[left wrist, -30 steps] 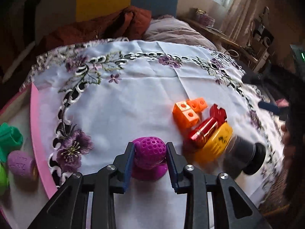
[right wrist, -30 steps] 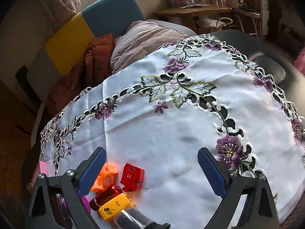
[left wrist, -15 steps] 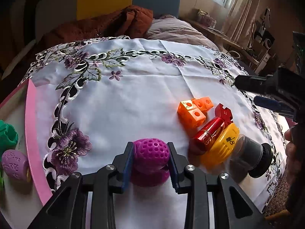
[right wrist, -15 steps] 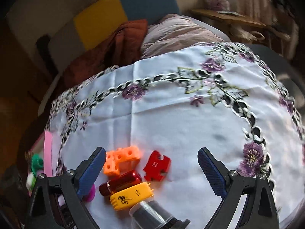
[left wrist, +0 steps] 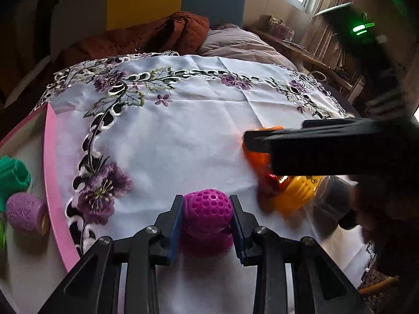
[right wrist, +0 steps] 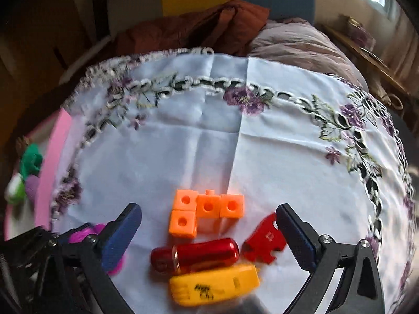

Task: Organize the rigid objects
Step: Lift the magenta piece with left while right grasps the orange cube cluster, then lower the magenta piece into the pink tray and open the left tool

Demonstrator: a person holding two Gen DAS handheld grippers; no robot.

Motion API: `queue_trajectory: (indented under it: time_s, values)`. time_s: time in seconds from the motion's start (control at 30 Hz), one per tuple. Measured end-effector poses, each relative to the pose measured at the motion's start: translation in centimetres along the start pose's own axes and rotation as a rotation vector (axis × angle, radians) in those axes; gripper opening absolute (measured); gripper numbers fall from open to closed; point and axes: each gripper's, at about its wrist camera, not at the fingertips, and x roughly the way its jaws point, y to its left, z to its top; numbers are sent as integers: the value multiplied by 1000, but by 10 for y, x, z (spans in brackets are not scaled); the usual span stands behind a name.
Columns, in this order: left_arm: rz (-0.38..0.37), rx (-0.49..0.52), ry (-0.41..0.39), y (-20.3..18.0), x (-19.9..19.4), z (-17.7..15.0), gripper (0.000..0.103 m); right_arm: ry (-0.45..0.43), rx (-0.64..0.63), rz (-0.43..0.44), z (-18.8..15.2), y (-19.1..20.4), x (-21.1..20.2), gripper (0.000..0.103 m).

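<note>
purple ball clamped, right claw spread over the toy cluster

purple perforated ball point(left wrist: 207, 208) sits on the white embroidered tablecloth point(left wrist: 170, 136), pinched from both sides by the blue pads of the left gripper point(left wrist: 207, 222), whose jaws are closed against it. a flatter magenta base shows under the ball, touching the cloth.

just to the ball's right lies a cluster of small pieces. in the right wrist view the cluster reads clearly: an orange block piece point(right wrist: 207, 213) of four joined cubes with round holes, a red cylinder point(right wrist: 195, 255) lying on its side just below it, a red notched piece point(right wrist: 264, 242) beside the cylinder's right end, and a yellow piece point(right wrist: 213, 285) with black print nearest the camera. the right gripper point(right wrist: 209, 238) hangs over these with its jaws spread wide, holding nothing; the red notched piece is close against its right finger.

at the cloth's left edge a pink tray point(left wrist: 53, 191) holds a green piece point(left wrist: 11, 174) and a lilac cylinder point(left wrist: 23, 213).
</note>
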Motion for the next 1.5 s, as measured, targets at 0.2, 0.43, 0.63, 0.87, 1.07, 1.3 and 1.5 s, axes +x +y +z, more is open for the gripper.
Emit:
queue_trajectory:
  time_s: [0.2,0.43,0.63,0.87,1.07,1.3,1.5]
  values:
    - [-29,18,-20,-10,-17,-7,33,31,-22,-35,-4,1,18,59]
    - [-74,28,-56,-17,-49,-16,33,38,0,-11,-2,-6,22,60]
    - [-102,-30,-101,0,-85,-23,33,32,1,-19,-3,-4,23,60]
    - [-74,-132,-150,45,-122,-33,33,32,-8,-29,-5,-1,22,60]
    - [21,-271,-148,109,-136,-51,33,27,-34,-44,-4,1,22,60]
    - [87,-377,-100,155,-132,-72,33,20,-55,-57,-4,3,22,60]
    - [96,-382,-62,159,-112,-66,33,17,-65,-64,-4,5,22,60]
